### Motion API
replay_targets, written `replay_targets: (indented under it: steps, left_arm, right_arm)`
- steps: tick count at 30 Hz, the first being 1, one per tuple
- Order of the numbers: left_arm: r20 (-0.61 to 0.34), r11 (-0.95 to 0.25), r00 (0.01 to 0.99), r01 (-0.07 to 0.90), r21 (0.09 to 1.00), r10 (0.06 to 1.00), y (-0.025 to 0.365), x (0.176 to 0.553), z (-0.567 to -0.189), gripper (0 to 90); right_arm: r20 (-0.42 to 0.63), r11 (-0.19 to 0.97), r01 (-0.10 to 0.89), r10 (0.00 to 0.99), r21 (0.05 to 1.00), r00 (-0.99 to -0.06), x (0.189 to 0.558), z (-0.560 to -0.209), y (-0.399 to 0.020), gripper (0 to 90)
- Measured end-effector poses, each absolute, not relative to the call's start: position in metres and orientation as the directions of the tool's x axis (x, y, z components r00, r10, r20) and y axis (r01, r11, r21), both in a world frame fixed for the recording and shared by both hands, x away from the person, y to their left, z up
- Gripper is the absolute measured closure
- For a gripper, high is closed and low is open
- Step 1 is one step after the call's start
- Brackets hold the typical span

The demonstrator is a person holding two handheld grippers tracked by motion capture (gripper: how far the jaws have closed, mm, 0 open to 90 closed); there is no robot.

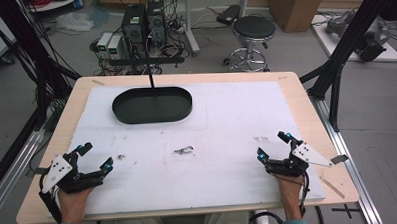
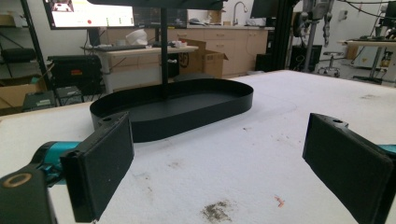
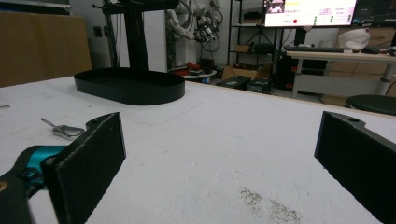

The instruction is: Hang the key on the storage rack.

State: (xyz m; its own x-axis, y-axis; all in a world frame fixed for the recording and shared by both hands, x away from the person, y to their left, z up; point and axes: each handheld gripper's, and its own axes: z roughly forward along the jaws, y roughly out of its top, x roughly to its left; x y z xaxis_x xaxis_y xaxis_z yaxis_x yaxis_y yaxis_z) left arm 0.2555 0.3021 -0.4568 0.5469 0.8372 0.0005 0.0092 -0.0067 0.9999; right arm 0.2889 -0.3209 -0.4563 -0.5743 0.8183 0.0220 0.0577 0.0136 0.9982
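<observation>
Risk centres on the small, flat silvery metal clip (image 1: 184, 150), which lies alone on the white padded table cover (image 1: 227, 121) near the middle of the high view, between the two grippers and below the black oval metal tray (image 1: 152, 105) with its upright black post (image 1: 150, 76).

Left gripper (image 1: 94, 156) sits at the lower left of that view, its jaws spread wide with nothing between them; its own view shows bare cover between the pads, with the tray beyond. Right gripper (image 1: 273, 145) sits at the lower right, likewise spread and empty, and its own view shows the clip (image 3: 65, 130) just past its left jaw.

Because the clip is thin and lies flat, broad pads may close over it and skid it across the cover instead of lifting it. Pressing down too hard could snag the soft cover. If carried toward the tray, a weak pinch could let it drop short, and a careless approach could knock the post.
</observation>
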Motion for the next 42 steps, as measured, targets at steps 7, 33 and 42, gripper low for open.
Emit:
replay_targets:
  steps: [7,33,42]
  left_arm:
    - [0.002,-0.006,0.551,0.005,1.000,0.835,0.302,0.255,-0.457,9.3]
    - [0.047,-0.102,0.698,0.038,0.994,0.714,0.281,0.279,-0.424,9.2]
    - [0.080,-0.206,0.783,0.063,0.977,0.617,0.257,0.304,-0.398,8.8]
  right_arm:
    - [0.015,0.015,0.048,0.819,0.999,-0.574,0.288,-0.456,-0.321,1.1]
    - [0.000,0.026,0.037,0.820,0.999,-0.573,0.288,-0.456,-0.320,1.1]
    - [0.005,0.023,0.041,0.820,0.999,-0.572,0.288,-0.456,-0.320,1.1]
